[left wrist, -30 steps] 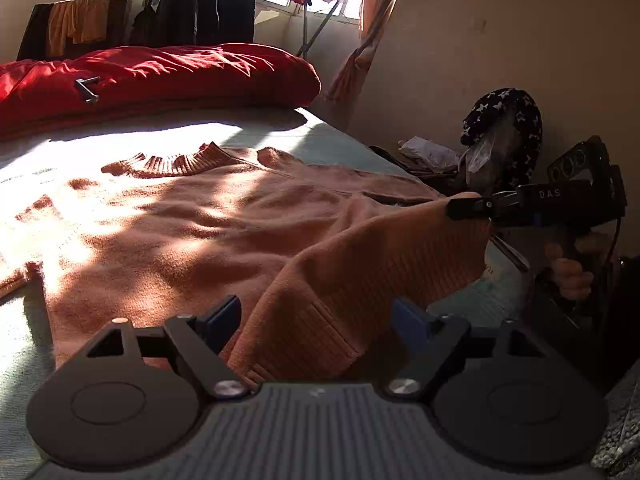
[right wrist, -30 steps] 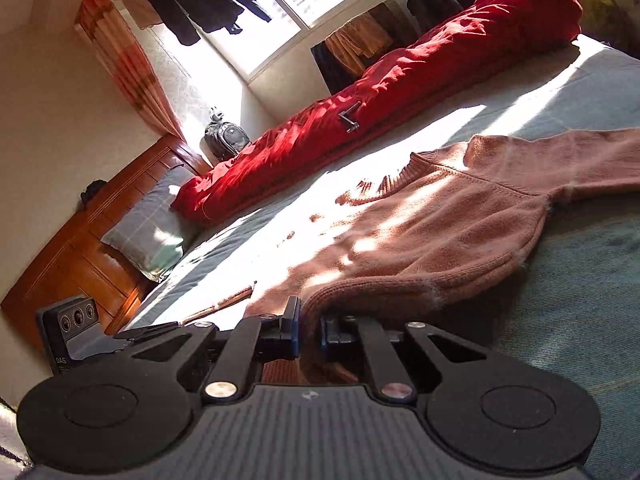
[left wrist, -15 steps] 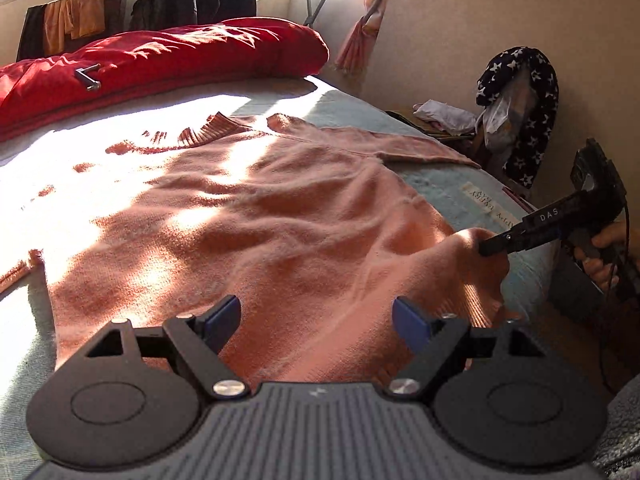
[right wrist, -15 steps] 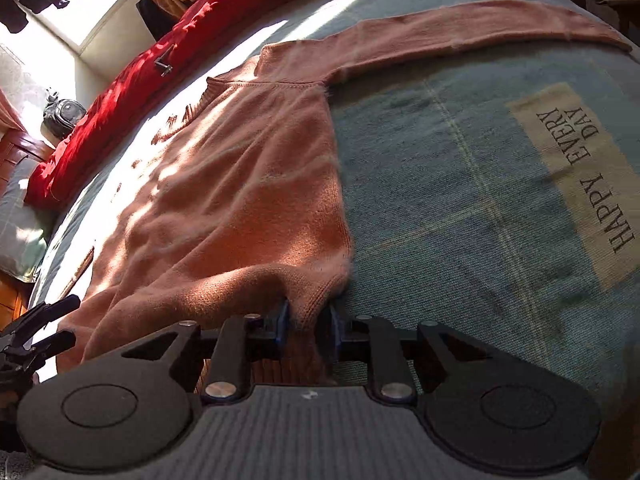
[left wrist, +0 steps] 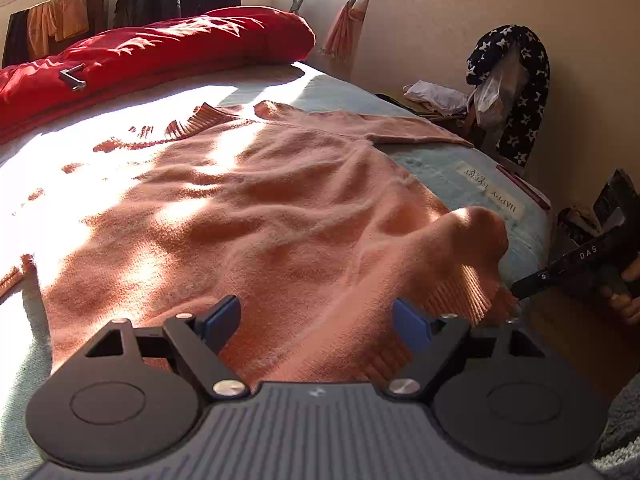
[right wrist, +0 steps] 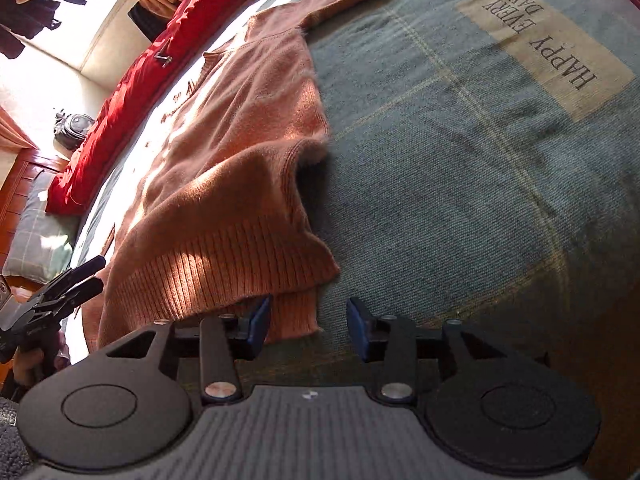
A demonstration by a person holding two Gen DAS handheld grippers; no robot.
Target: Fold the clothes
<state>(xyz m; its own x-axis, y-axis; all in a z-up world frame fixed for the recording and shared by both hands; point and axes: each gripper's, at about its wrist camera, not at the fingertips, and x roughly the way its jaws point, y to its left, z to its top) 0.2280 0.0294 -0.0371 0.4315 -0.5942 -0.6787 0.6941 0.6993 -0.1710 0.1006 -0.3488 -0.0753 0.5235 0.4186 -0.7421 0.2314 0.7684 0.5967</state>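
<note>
An orange knitted sweater [left wrist: 256, 216] lies spread on the bed, collar toward the far side, one sleeve stretched to the right. Its near right hem corner [right wrist: 224, 264] is bunched up in a fold. My left gripper [left wrist: 316, 318] stands open just above the ribbed hem, nothing between its blue pads. My right gripper [right wrist: 306, 326] is open too, the hem corner lying just ahead of its left pad. In the left wrist view the right gripper [left wrist: 520, 290] appears at the sweater's right corner, a hand holding it.
A red duvet [left wrist: 152, 56] lies along the far side of the bed. The blue-green bedspread [right wrist: 460, 152] carries a "HAPPY EVERY DAY" patch [right wrist: 548, 48]. A star-patterned garment [left wrist: 516, 92] hangs on a chair right of the bed. Clothes hang at the window.
My right gripper lowered the hem corner to the bed, then opened and let it go. The sweater now lies flatter. The left gripper stayed open.
</note>
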